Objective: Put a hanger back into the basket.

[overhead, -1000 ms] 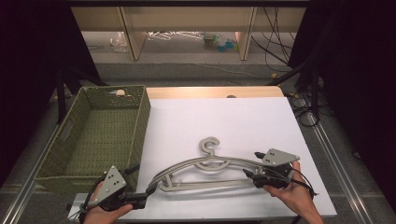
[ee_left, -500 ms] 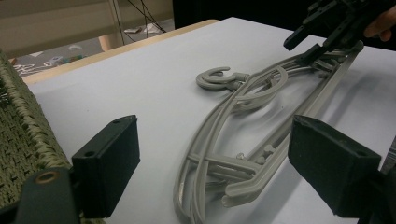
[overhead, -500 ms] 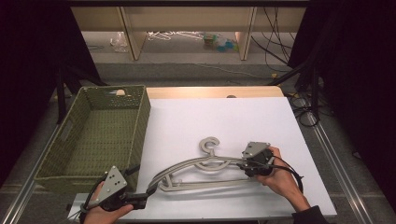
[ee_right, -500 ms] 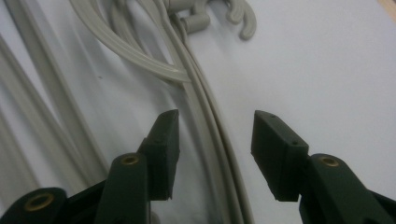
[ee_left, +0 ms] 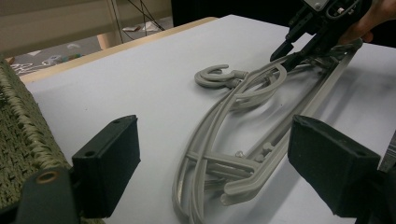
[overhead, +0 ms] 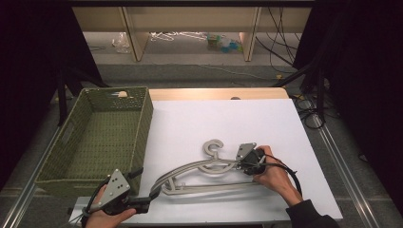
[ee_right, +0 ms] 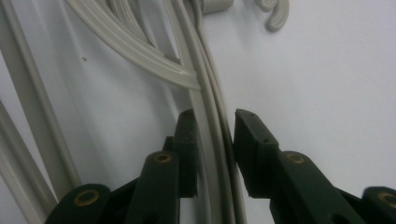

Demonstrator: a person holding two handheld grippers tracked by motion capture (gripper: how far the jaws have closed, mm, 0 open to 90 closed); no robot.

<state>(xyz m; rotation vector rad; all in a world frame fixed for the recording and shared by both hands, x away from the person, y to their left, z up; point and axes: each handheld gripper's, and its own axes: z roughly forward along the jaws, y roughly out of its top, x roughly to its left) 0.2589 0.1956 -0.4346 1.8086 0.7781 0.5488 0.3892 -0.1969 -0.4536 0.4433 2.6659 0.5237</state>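
Hangers (overhead: pixel 204 173) lie lengthwise between my tongs: right tongs (ee_right: pixel 212 140) closing astride one arm, left tongs (ee_left: pixel 215 172) spread, off the other end.

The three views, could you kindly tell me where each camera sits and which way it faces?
High view: above the person's side, looking forward and down on the white table; both hands show, left gripper.
Left gripper view: rides low, looking across grey plastic hangers; own black jaws wide apart.
Right gripper view: looks down along the right gripper, its jaws, just closing, straddling hanger arms.
Shared: all show the hangers; the woven green basket appears in two.
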